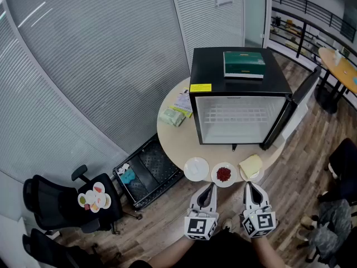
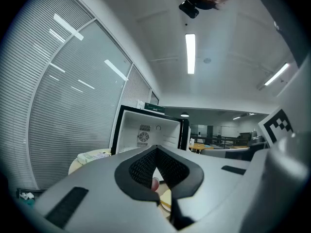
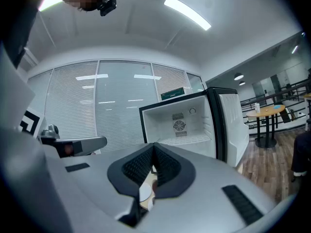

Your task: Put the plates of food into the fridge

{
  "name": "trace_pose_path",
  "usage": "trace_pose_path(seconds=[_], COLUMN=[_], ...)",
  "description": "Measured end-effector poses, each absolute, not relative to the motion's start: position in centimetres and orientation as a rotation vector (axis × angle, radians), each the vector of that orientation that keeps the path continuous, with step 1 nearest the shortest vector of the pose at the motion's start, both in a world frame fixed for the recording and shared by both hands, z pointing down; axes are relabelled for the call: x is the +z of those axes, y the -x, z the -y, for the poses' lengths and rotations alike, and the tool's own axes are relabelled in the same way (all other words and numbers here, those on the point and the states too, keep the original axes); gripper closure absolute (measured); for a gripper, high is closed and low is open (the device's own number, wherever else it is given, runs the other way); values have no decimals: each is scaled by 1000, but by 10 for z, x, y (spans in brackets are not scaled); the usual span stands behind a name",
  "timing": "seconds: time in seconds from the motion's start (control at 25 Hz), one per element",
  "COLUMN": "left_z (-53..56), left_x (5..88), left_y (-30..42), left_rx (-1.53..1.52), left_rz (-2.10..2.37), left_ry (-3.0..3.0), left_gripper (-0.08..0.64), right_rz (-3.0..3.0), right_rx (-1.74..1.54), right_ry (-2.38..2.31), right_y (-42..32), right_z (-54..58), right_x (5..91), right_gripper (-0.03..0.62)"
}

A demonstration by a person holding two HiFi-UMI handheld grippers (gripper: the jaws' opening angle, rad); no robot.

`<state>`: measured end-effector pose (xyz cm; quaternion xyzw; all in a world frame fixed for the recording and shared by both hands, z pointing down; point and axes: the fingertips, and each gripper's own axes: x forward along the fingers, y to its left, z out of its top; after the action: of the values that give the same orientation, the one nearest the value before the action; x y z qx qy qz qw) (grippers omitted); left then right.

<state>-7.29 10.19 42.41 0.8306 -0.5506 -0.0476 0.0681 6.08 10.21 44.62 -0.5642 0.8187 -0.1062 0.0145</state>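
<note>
Steady now: left claw (image 1: 207, 190) and right claw (image 1: 249, 187), both pressed together and empty, poised before three white plates (image 1: 196, 169) on the round beige desk (image 1: 178, 138); black fridge (image 1: 206, 66) open, ready.

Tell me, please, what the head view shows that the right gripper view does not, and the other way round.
Only the head view shows the round table whole, the black crate on the floor beside it and the black chair. Only the right gripper view shows the fan grille in the back wall of the fridge and the ceiling light. Both show the open fridge, the green box on top of it and the left gripper.
</note>
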Motion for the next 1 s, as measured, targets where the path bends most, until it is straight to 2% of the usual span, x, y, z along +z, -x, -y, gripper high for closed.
trace_pose_path(seconds=[0.6, 1.0], left_z=[-102, -99], left_x=[428, 432], left_y=[72, 58], left_rx=[-139, -165], left_rz=[1656, 1740], left_ry=[-2496, -2442], left_gripper=[556, 557], right_rz=[-2526, -2484], right_rx=[-396, -611], right_ry=[1701, 1628], right_y=[-64, -96], right_z=[-103, -98], right_x=[447, 473], right_gripper=[588, 588])
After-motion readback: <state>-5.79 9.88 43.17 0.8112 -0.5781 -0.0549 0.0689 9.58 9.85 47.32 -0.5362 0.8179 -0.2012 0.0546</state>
